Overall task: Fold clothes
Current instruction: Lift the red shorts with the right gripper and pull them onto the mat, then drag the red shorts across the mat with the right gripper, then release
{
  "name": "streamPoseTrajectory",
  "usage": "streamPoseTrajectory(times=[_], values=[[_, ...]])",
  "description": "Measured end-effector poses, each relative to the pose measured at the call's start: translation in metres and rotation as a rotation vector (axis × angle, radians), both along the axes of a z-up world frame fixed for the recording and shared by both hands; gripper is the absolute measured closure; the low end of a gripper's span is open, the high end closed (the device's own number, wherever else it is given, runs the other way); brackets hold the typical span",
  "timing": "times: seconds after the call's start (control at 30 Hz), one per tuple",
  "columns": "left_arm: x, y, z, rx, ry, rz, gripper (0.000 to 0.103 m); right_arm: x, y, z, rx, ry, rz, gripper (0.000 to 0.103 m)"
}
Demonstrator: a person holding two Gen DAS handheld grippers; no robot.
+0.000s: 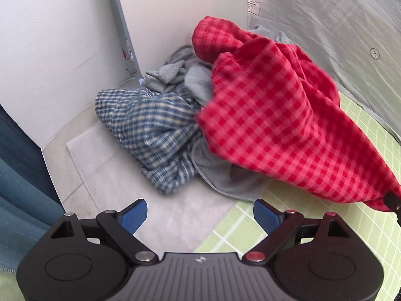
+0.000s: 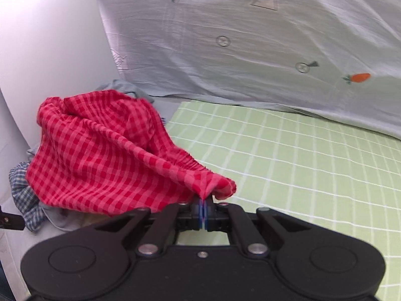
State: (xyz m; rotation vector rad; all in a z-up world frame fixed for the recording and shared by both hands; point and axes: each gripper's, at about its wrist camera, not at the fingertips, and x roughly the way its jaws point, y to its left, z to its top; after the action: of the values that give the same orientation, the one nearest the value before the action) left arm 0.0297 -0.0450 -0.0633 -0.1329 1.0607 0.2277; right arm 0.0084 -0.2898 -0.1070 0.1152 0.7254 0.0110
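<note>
The right gripper point(image 2: 203, 207) was clamped on the red garment's point(image 2: 105, 155) edge, while the left gripper's point(image 1: 200, 215) jaws stood apart, short of it.

The shirt point(image 2: 100, 155) is red gingham. At its 9 o'clock lies a blue-and-cream plaid cloth point(image 1: 147, 130), with plain grey cloth point(image 1: 175, 75) beside it. The mat point(image 2: 300, 163) is pale green with a white grid. The sheet point(image 2: 250, 50) is light grey with orange carrots.

A green grid mat point(image 2: 300, 155) lies on the pale floor point(image 1: 105, 165) beside heaped clothes point(image 1: 155, 130).
</note>
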Motion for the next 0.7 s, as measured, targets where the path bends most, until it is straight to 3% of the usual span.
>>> streamPoseTrajectory(times=[0.13, 0.3, 0.4, 0.43, 0.47, 0.5, 0.63, 0.7], values=[[-0.04, -0.054, -0.003, -0.008, 0.003, -0.057, 0.011, -0.055, -0.086, -0.016, -0.082, 0.011, -0.109, 0.102], [-0.074, -0.119, -0.015, -0.034, 0.033, -0.117, 0.011, -0.119, -0.216, -0.037, -0.224, 0.076, -0.41, 0.101], [-0.077, -0.156, -0.02, -0.041, 0.054, -0.164, 0.011, -0.148, -0.267, -0.045, -0.16, 0.138, -0.536, 0.092], [-0.076, -0.169, -0.022, -0.04, 0.058, -0.182, 0.011, -0.157, -0.284, -0.048, -0.138, 0.159, -0.578, 0.078], [-0.072, -0.181, -0.024, -0.038, 0.062, -0.196, 0.011, -0.167, -0.301, -0.051, -0.116, 0.18, -0.619, 0.055], [-0.067, -0.191, -0.026, -0.035, 0.065, -0.209, 0.011, -0.176, -0.318, -0.054, -0.092, 0.2, -0.659, 0.047], [-0.04, -0.237, -0.038, -0.013, 0.083, -0.288, 0.011, -0.186, -0.328, -0.072, 0.127, 0.212, -0.628, 0.04], [-0.026, -0.253, -0.046, 0.003, 0.099, -0.314, 0.011, -0.18, -0.324, -0.081, 0.159, 0.225, -0.595, 0.042]])
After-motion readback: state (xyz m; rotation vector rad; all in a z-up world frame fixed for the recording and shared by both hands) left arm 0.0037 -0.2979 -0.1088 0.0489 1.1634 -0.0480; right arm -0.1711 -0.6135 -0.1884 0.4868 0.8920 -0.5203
